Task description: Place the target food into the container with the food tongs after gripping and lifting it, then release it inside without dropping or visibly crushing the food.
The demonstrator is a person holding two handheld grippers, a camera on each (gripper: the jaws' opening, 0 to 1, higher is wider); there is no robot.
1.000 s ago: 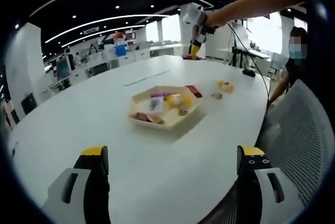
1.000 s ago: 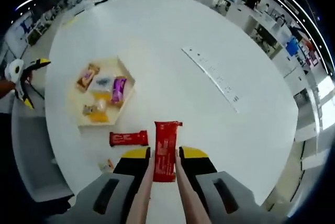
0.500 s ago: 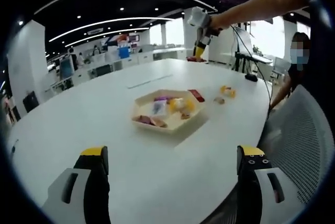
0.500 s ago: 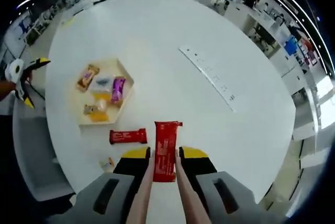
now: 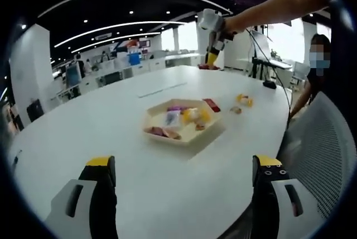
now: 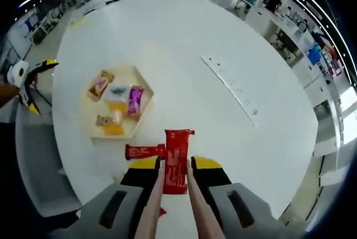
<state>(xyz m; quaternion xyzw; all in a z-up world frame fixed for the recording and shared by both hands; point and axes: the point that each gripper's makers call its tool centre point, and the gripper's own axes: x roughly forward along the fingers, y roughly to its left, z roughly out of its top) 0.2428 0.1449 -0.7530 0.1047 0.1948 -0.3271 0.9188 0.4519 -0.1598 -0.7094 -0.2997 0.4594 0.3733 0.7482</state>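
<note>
Red pack (image 6: 175,160): I see it pinched between the two tong arms (image 6: 149,211), standing lengthwise along them, its top end sticking out past the yellow jaw tips. It is up in the air, well above the table.
Tongs: the two tan arms run up from the bottom of my right gripper view, pressed inward by the jaws of my right gripper (image 6: 175,167); their tips close on the lower part of the pack.
Right gripper: narrow, squeezing the tongs. In the left gripper view I see it far off (image 5: 213,43), held high in a hand, with something red at its lower end.
Red bar (image 6: 144,151): lying flat on the table, beside the tray; in my right gripper view its end meets the held pack.
Tray (image 6: 136,71): pale, hexagonal, holding several wrapped snacks, one purple (image 6: 134,100) and one orange (image 6: 112,129). It lies to the left of the held pack in my right gripper view, well apart from it.
Left gripper (image 5: 184,166): jaws wide, nothing between them, low over the near table edge. In the right gripper view it is off to the left (image 6: 27,81), past the tray.
Table (image 6: 184,32): large, white, round.
Chair (image 5: 326,138): grey mesh back beside the table.
</note>
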